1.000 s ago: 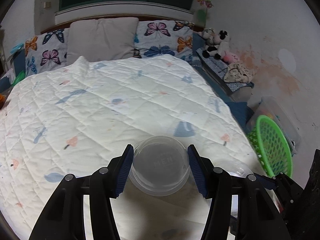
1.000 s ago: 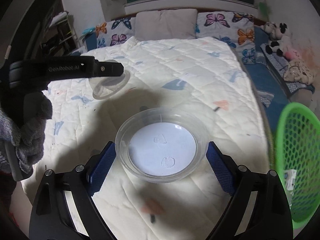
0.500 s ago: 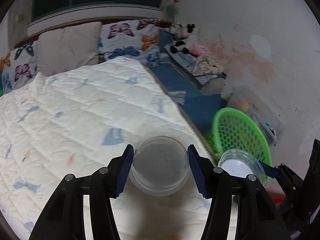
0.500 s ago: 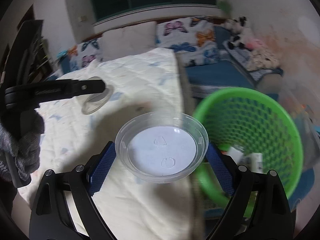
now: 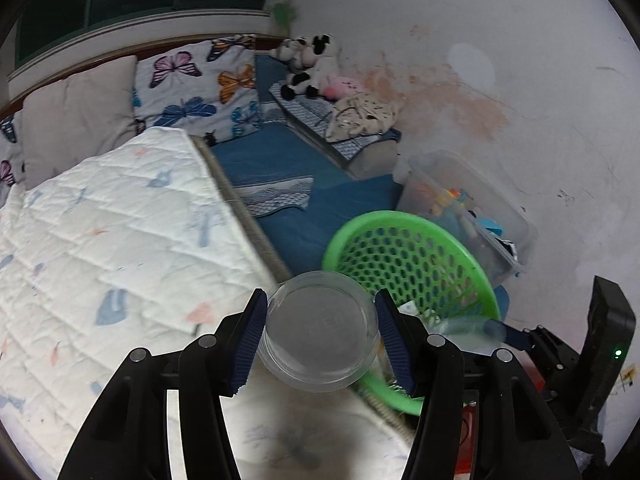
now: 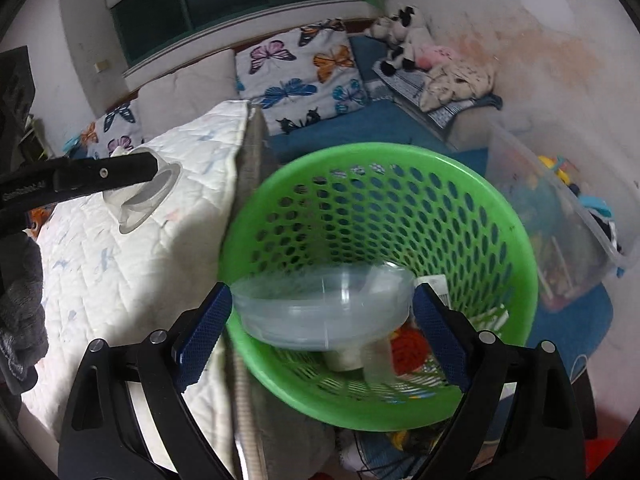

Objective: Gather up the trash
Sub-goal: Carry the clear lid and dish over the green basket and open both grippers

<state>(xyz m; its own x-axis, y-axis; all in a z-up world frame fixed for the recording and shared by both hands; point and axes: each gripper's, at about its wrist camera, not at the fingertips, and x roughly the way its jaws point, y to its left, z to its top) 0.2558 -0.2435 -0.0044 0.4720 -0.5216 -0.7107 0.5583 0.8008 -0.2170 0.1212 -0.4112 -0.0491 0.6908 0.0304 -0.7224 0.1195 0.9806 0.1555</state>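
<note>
The left gripper (image 5: 320,334) is pinching a small clear plastic cup (image 5: 320,344) between its blue pads, holding it over the edge of the white quilted bed (image 5: 120,240), just beside the green mesh basket (image 5: 404,256). The right gripper (image 6: 322,312) is gripping a wide clear plastic bowl (image 6: 320,308), tilted, above the basket's open mouth (image 6: 384,216). Down in the basket, scraps are lying: something orange-red (image 6: 408,346), a pale cup-like piece (image 6: 344,358) and bits of white paper (image 6: 434,282). The basket is sitting on the blue floor mat (image 5: 304,224), tight against the mattress side, with a clear storage bin (image 5: 468,208) of toys crowding it on the wall side. Open floor is showing only beyond the basket, toward the butterfly pillows (image 5: 196,88).
</note>
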